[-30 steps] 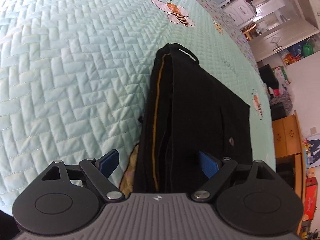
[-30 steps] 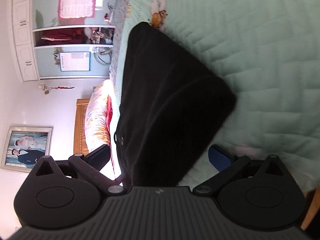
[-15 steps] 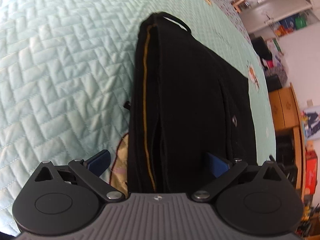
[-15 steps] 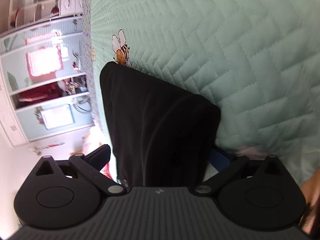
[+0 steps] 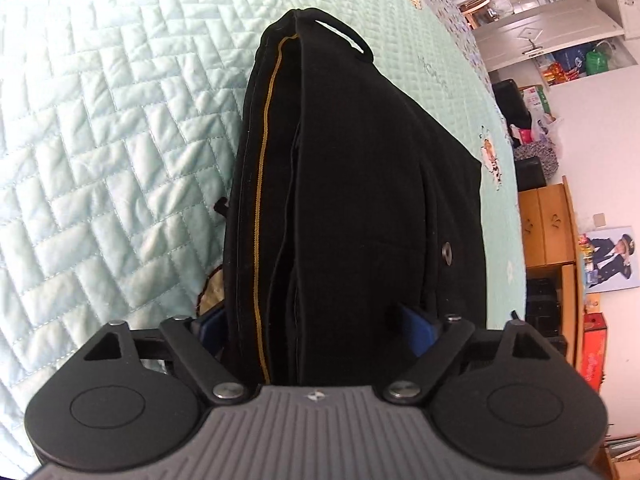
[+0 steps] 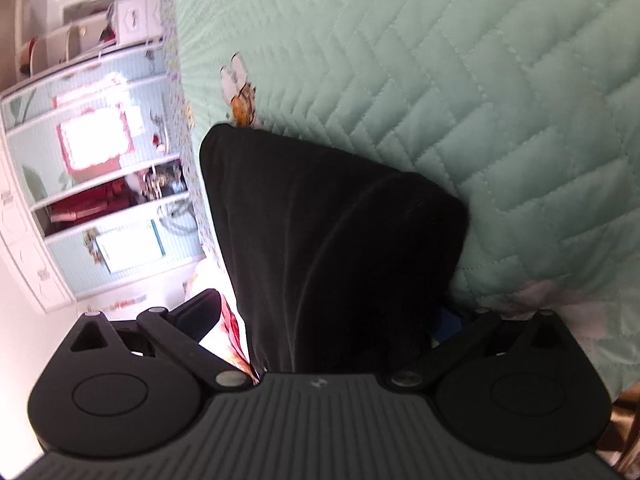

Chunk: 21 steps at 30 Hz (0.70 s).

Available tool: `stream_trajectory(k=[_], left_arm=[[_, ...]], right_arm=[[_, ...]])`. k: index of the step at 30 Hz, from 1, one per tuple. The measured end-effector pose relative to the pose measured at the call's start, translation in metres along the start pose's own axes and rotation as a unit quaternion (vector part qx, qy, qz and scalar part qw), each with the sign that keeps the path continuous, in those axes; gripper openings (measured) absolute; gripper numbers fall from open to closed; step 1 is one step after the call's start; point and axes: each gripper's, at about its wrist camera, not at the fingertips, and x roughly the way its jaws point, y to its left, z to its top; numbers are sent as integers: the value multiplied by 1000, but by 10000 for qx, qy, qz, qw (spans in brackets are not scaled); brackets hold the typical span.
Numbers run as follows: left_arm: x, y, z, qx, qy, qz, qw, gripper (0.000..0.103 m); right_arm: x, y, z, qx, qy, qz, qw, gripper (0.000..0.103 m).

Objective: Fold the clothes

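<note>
Left wrist view: folded black trousers (image 5: 352,200) lie on a green quilt (image 5: 100,140), their near end between the left gripper's (image 5: 316,320) closing jaws.

Right wrist view: the trousers (image 6: 320,240) fill the spread right gripper (image 6: 324,316); whether it pinches them cannot be told.

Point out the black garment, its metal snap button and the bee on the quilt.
black garment (image 5: 360,184), left wrist view, middle of the folded cloth
metal snap button (image 5: 446,249), left wrist view, its centre
bee (image 6: 242,98), right wrist view, its body
</note>
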Motion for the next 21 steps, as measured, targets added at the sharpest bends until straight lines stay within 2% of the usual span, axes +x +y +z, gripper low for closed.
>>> stream_trajectory(k=[3,5,6,11,13,15,17,19,21], left_arm=[[-3,-8,-1,202,-84,124,9997,77],[-3,-8,2,163,-109,134,9997,73],[-3,-8,2,149,-117,139,9997,71],[-10,-12,0,-31,-132,72,9999,62],[-12,-16,-3,-140,-59,-23,9999,60],[-12,-25,-10,-510,79,-175,9985,56],[-11,-48,-25,-462,197,-333,9982,55],[-5,-72,-44,-376,365,-505,9973,56],[21,-88,-63,-476,822,-875,9916,56]], right_arm=[[-2,3,-3,-236,146,-88,9996,94],[-5,8,-7,-496,177,-262,9983,80],[-6,11,-8,-635,198,-287,9974,77],[-9,32,-15,-1564,276,-369,9866,51],[-14,40,-13,-1821,284,-259,9825,51],[-19,50,-7,-1993,259,-181,9794,51],[-27,67,5,-2291,195,-142,9731,51],[-37,90,20,-2785,127,-112,9603,51],[-40,112,42,-3306,81,-256,9434,51]])
